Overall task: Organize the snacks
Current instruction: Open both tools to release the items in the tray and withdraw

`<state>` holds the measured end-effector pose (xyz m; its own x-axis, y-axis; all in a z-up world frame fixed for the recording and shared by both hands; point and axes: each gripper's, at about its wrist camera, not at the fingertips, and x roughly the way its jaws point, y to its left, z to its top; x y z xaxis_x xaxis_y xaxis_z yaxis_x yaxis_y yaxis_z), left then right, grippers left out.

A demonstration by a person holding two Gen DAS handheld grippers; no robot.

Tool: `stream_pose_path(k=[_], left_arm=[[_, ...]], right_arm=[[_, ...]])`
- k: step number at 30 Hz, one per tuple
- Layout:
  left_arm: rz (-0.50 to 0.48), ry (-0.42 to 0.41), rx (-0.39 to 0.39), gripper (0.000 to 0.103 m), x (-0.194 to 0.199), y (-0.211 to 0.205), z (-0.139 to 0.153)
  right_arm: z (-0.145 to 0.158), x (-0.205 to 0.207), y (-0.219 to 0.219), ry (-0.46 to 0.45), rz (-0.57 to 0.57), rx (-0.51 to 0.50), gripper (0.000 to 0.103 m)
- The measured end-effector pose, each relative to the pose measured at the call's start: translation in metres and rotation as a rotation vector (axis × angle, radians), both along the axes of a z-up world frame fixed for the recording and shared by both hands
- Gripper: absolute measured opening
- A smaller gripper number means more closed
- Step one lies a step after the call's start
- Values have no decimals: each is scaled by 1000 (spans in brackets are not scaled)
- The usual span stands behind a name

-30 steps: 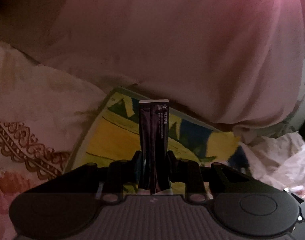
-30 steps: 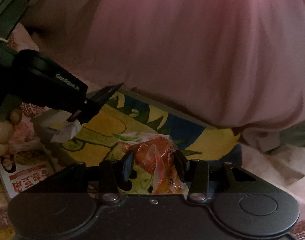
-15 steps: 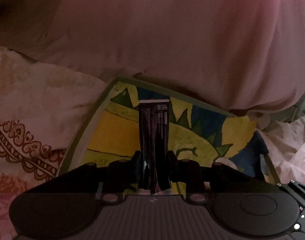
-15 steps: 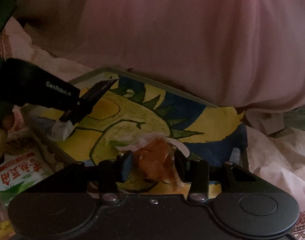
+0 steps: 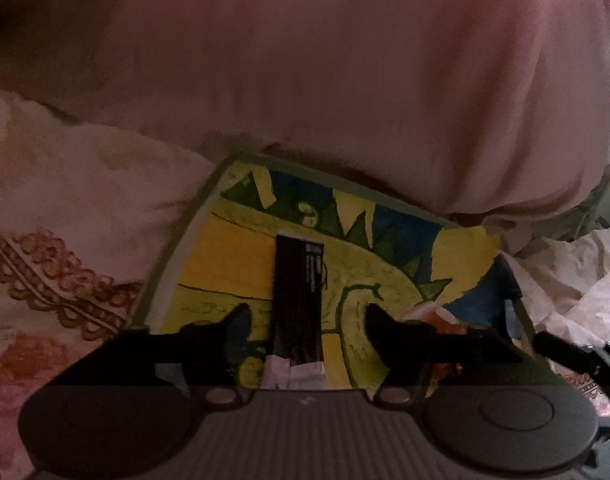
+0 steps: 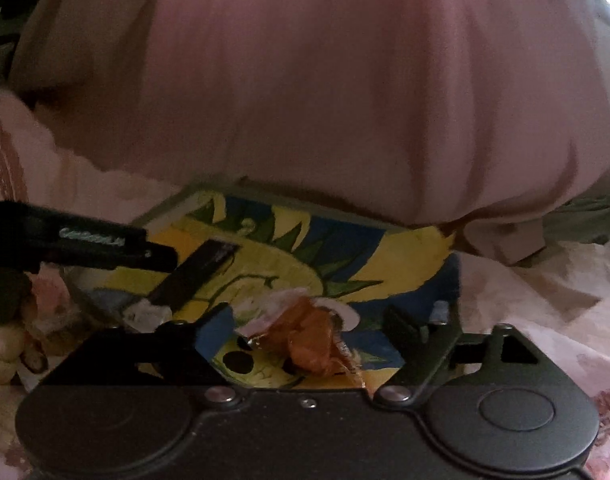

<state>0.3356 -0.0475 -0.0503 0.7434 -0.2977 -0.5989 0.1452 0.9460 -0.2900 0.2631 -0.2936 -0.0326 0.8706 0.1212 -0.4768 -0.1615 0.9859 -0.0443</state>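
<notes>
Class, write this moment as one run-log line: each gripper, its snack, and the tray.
left gripper: opening, dark stick packet between jaws | right gripper: opening, orange snack between jaws | both over painted tray

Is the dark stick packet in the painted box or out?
In: the dark stick packet lies inside the painted box, on its yellow bottom, clear of both fingers of the opening left tool.

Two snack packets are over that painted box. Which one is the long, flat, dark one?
The dark brown stick packet, lying between the opening left claw's fingers. The other, between the opening right claw's fingers, is a crumpled orange wrapper.
</notes>
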Motion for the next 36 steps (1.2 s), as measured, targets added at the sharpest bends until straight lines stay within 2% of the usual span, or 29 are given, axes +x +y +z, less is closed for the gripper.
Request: stream_pose_path(k=[1, 4, 7, 13, 19, 27, 33, 36], left_arm=[[5, -13, 3, 77, -5, 1, 4], [22, -50, 6, 90, -21, 7, 19], [28, -90, 11, 102, -41, 15, 33], [41, -164, 54, 103, -83, 22, 61], [49, -219, 94, 103, -137, 23, 74], [90, -193, 152, 103, -203, 37, 80], [113, -152, 204, 103, -253, 54, 72], [119, -121, 192, 103, -269, 59, 70]], right_arm=[[4, -5, -2, -9, -9, 5, 89], [17, -22, -8, -44, -27, 25, 101], [31, -39, -11, -81, -38, 37, 102], [51, -79, -15, -143, -74, 80, 102], [61, -122, -12, -171, -93, 65, 102], [58, -179, 8, -157, -83, 52, 102], [52, -214, 18, -119, -94, 60, 102], [48, -228, 21, -114, -100, 48, 102]])
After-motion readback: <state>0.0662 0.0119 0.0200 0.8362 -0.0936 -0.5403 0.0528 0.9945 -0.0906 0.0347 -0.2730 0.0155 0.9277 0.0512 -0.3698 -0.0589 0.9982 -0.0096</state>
